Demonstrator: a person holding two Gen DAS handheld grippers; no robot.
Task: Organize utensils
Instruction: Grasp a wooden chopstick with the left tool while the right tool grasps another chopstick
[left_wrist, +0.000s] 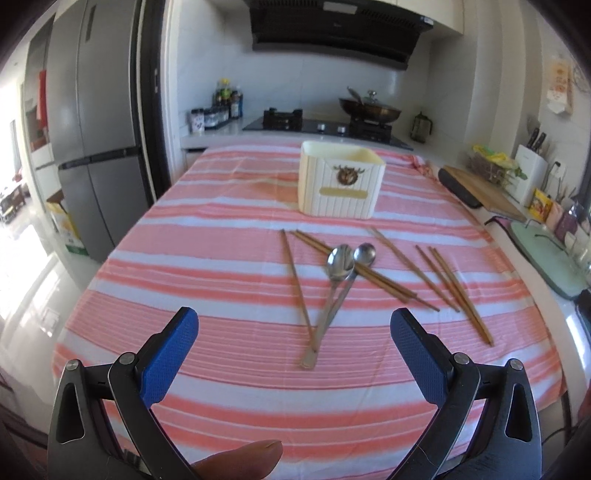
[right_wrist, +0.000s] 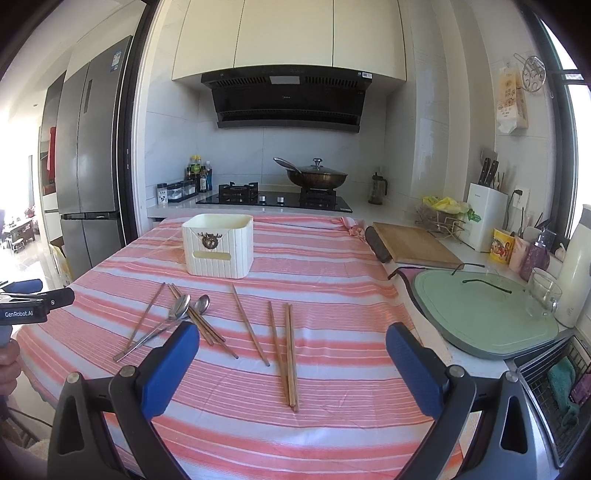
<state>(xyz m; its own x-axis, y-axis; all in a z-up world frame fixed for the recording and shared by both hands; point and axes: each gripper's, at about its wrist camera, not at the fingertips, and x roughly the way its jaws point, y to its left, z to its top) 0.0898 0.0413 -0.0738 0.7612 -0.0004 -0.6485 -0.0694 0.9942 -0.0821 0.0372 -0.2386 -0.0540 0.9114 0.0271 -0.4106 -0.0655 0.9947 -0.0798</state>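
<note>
Two metal spoons (left_wrist: 338, 271) (right_wrist: 177, 314) lie across several wooden chopsticks (left_wrist: 447, 284) (right_wrist: 290, 354) scattered on the pink striped tablecloth (left_wrist: 229, 236) (right_wrist: 332, 266). A cream ribbed utensil box (left_wrist: 340, 182) (right_wrist: 218, 244) stands upright behind them. My left gripper (left_wrist: 293, 325) is open and empty, held above the cloth in front of the spoon handles. My right gripper (right_wrist: 291, 339) is open and empty, above the rightmost chopsticks. The left gripper's body also shows in the right wrist view (right_wrist: 29, 306) at the left edge.
A wooden cutting board (right_wrist: 412, 245) and a green board (right_wrist: 484, 314) lie on the counter at the right. A knife block (right_wrist: 485, 216), a glass (right_wrist: 543, 295) and packets stand beyond. A stove with a lidded wok (right_wrist: 317, 177) is at the back, a fridge (right_wrist: 88, 177) at left.
</note>
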